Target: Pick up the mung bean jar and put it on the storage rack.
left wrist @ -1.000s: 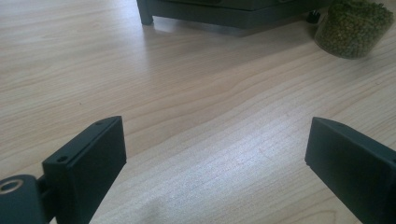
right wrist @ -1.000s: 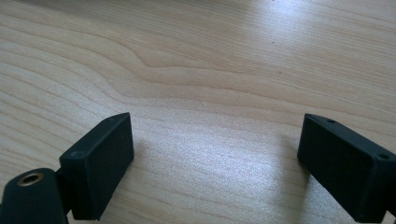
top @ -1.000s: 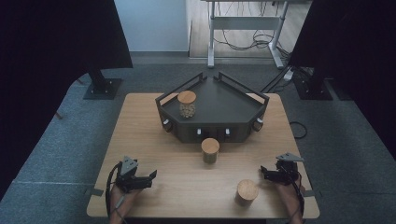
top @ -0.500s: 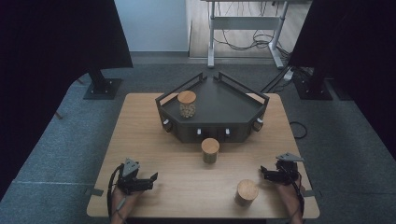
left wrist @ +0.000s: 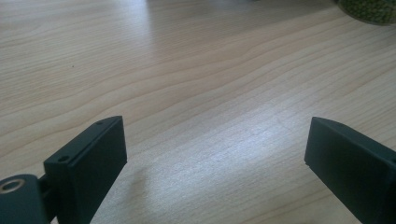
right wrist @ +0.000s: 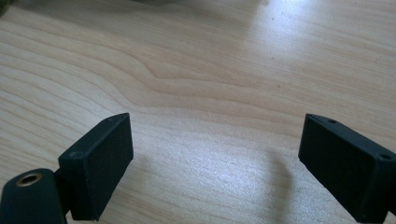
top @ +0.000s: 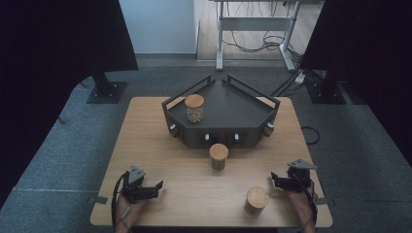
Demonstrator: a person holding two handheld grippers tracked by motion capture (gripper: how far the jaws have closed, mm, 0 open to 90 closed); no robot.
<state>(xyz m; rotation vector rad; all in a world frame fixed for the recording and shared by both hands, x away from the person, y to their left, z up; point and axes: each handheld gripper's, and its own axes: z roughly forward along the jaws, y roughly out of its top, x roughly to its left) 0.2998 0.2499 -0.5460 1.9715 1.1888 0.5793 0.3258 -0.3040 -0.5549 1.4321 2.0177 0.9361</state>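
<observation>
1. Grey carpet surrounds a pale wooden table [top: 145, 145], flanked by dark curtains, with a desk frame and loose cables at the far wall.
2. Almost nothing has changed over the last second: both hands rest at the near edge where they were, and all three jars stand where they stood. The work appears not yet begun.
3. The left gripper [top: 158, 187] lies at the near left, jaws spread wide over bare wood and holding nothing. The left gripper view confirms the gap is empty.
4. The right gripper [top: 273, 179] sits at the near right, also released, with only table grain between its jaws.
5. The near jar [top: 256, 200], cork-lidded, stands upright just beside the right gripper, on its left and slightly nearer the edge, not touching it.
6. The middle jar [top: 218, 156] stands at table centre, just in front of the black tray [top: 233, 107]. The far jar [top: 194, 108] stands on that tray's left part.
7. A green-filled jar edge [left wrist: 369, 9] at the top of the left gripper view is possibly the middle jar; too little shows to be sure.
8. Open wood lies between the grippers, while the near jar sits close to the near edge.
</observation>
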